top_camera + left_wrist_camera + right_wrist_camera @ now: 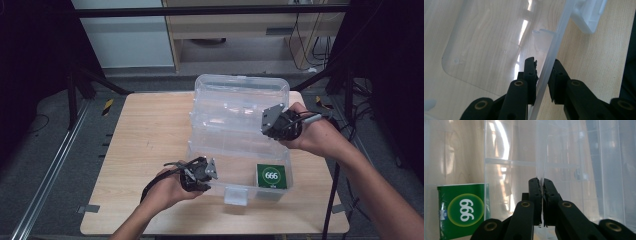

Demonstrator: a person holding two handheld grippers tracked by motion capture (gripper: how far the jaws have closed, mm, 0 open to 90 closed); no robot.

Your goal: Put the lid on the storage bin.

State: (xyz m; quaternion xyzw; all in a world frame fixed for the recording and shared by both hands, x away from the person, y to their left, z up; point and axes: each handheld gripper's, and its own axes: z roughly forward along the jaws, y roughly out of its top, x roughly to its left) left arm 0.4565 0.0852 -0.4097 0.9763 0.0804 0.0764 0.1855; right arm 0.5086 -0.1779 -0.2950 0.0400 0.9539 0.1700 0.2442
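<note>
A clear plastic storage box stands open on the wooden table, its lid raised at the far side. A green pack marked 666 lies in the box's near right corner, also visible as the green pack. My left gripper sits at the box's near left side. Its jaws straddle the thin clear wall, with the left gripper closed on it. My right gripper holds the lid's right edge, and the right gripper is shut on a thin clear sheet edge.
A white latch hangs from the box's front wall, seen close as the latch. Bare tabletop lies left of the box. Beyond the table are black frame bars, cables and a cabinet.
</note>
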